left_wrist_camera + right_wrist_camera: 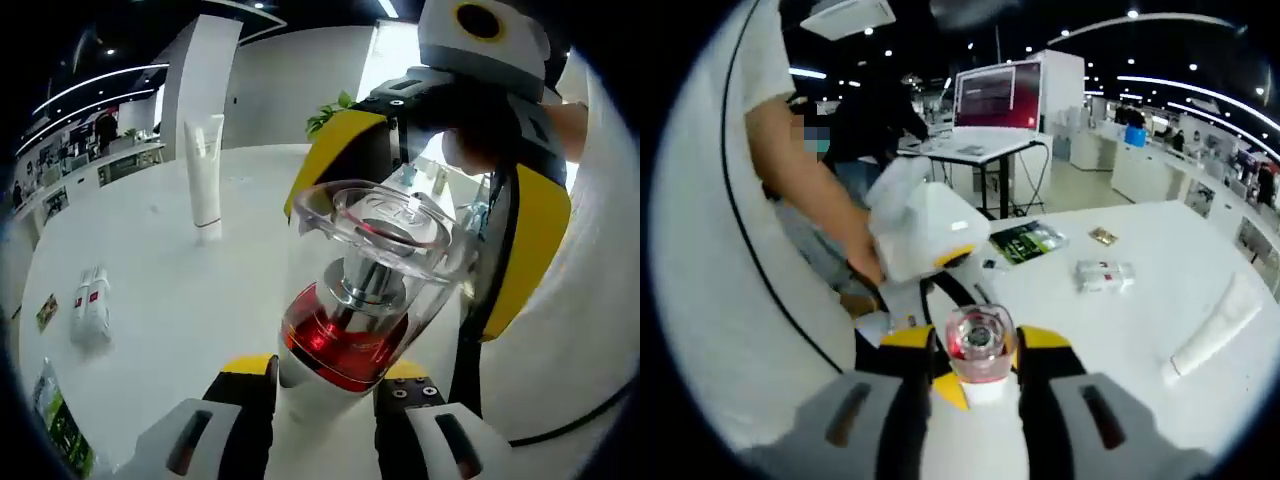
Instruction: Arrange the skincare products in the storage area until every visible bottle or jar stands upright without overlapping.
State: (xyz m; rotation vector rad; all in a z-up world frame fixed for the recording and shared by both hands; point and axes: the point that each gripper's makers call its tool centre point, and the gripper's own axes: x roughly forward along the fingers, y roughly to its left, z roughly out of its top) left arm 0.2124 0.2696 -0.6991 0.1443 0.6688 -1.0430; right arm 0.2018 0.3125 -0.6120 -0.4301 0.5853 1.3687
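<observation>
Both grippers are on one pump bottle (pixel 352 300): the left gripper (pixel 322 385) has its jaws clamped on the white base, and the right gripper (pixel 975 352) has its jaws closed at the red neck, lifted off the table (pixel 180 310). Next call, I reckon: set it down upright, well apart from the standing tube (pixel 204 172) far left and the small box (pixel 90 305) lying near left.

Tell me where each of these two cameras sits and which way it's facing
Left gripper view: rides the left gripper, looks along its jaws at the red pump bottle they clamp; the right gripper is behind, with the white tube upright on the table.
Right gripper view: rides the right gripper, looks down on the bottle's top; the person's shirt and hand are on the left.
Shared: bottle, tube, table.
</observation>
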